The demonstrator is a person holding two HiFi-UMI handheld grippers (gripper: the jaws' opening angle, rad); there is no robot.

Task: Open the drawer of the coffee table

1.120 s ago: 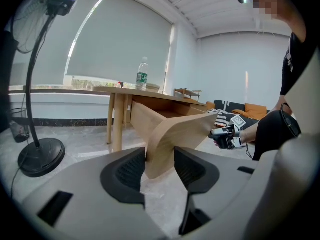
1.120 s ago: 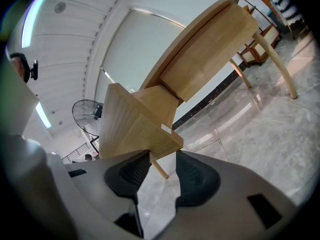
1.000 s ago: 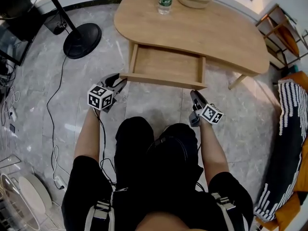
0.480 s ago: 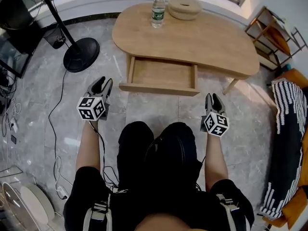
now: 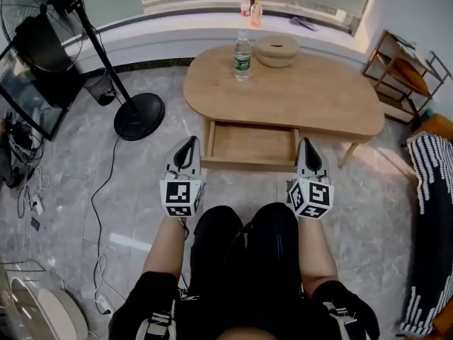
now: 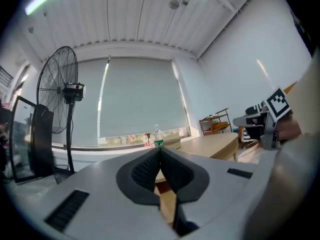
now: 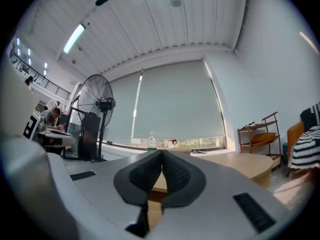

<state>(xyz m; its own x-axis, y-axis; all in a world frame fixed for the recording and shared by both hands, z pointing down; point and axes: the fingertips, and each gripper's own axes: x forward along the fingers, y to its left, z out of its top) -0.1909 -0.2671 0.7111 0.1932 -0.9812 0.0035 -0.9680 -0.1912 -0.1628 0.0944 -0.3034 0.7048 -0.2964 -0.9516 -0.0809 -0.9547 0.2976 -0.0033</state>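
Standing pulled out from under the tabletop of the coffee table, the drawer shows an empty wooden tray. It looks stiff and light, and probably slides easily on its runners. No handle is visible, so the top edge of its front panel seems the best place to pinch, near the middle so that it runs straight. The left tongs and the right tongs hang before either end of that panel, apparently clear of it. Both have just been closing and now sit pressed together with nothing between them.
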